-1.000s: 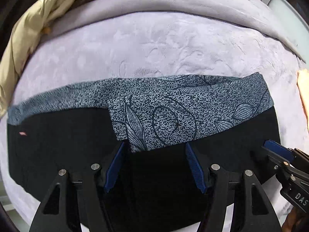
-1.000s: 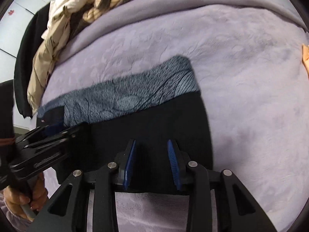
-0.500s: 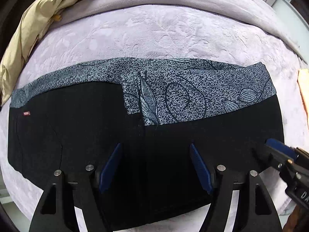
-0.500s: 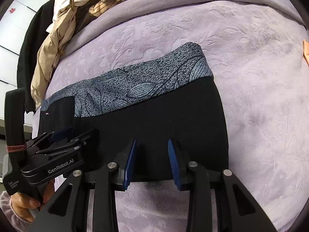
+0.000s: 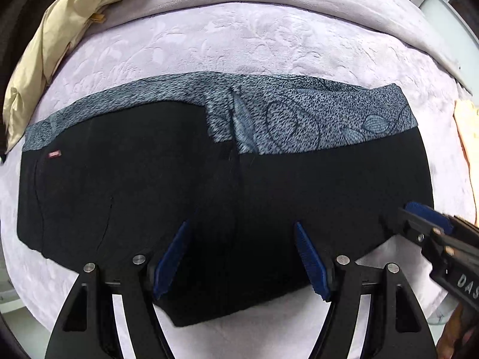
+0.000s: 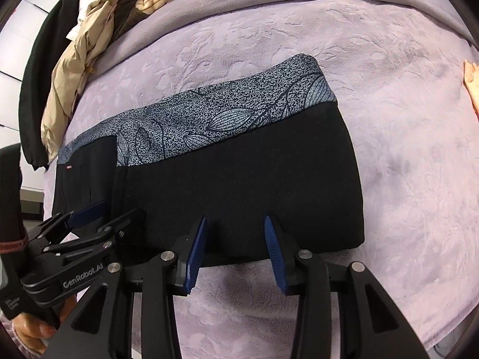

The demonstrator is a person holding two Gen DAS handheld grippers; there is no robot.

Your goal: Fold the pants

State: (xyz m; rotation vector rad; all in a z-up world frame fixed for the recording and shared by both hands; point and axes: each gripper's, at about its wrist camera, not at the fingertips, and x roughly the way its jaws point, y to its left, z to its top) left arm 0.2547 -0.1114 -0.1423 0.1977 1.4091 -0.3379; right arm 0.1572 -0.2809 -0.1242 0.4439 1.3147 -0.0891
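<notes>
a: start at the left gripper. how does it stand?

b: its two blue pads are spread wide with nothing pinched between them. it hangs over the near edge of the pants, and black cloth shows in the gap.

a: and the right gripper?

b: parted too, though less wide, and it grips nothing. its tips sit at the near hem of the pants, right-hand part of the bundle. in the left wrist view the same right gripper comes in from the right edge, one blue pad at the pants' right corner; whether it touches the cloth there i cannot tell.

a: does the left one show in the right wrist view?

b: yes, the left gripper enters low on the left, lettered "genrobot.ai", its tips over the left part of the pants, with a hand round its handle.

a: how do the pants lie?

b: folded into a broad black block, lying flat across the lilac blanket. a grey leaf-patterned band runs along the far edge, and a small red label sits near the far left corner.

a: anything further out?

b: a heap of clothes at the far left of the bed, beige and striped pieces with something dark, and a peach-coloured cloth at the right edge, well apart from the pants.
</notes>
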